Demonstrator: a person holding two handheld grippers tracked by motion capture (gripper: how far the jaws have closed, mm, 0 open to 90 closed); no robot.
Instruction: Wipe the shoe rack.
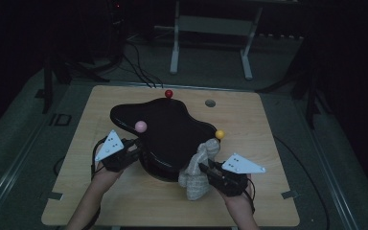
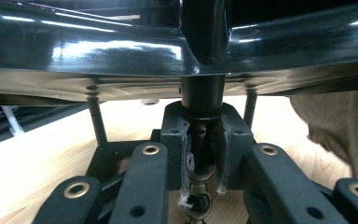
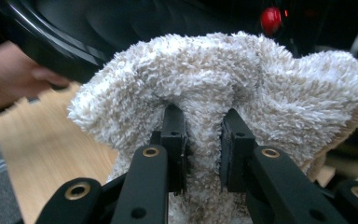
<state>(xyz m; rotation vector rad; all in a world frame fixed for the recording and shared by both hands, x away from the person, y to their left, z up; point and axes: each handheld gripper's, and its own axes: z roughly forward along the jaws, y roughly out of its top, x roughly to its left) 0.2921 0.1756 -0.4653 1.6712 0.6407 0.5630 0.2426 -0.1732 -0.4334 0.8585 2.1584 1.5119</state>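
Your right claw (image 1: pixel 204 168), nearest the camera at the front of the tabletop (image 1: pixel 263 143), is clamped on a fold of the beige cloth (image 1: pixel 199 167); in the right gripper view both pads sink into the pile. That cloth drapes from the near right edge of the glossy black stand (image 1: pixel 165 127) down to the wood. Your left claw (image 1: pixel 138 147) is closed on a dark post (image 2: pixel 203 100) under the stand's left rim. Pink (image 1: pixel 140 126), red (image 1: pixel 168 93) and yellow (image 1: pixel 219 134) balls sit about the stand. A grey disc (image 1: pixel 210 103) lies behind it.
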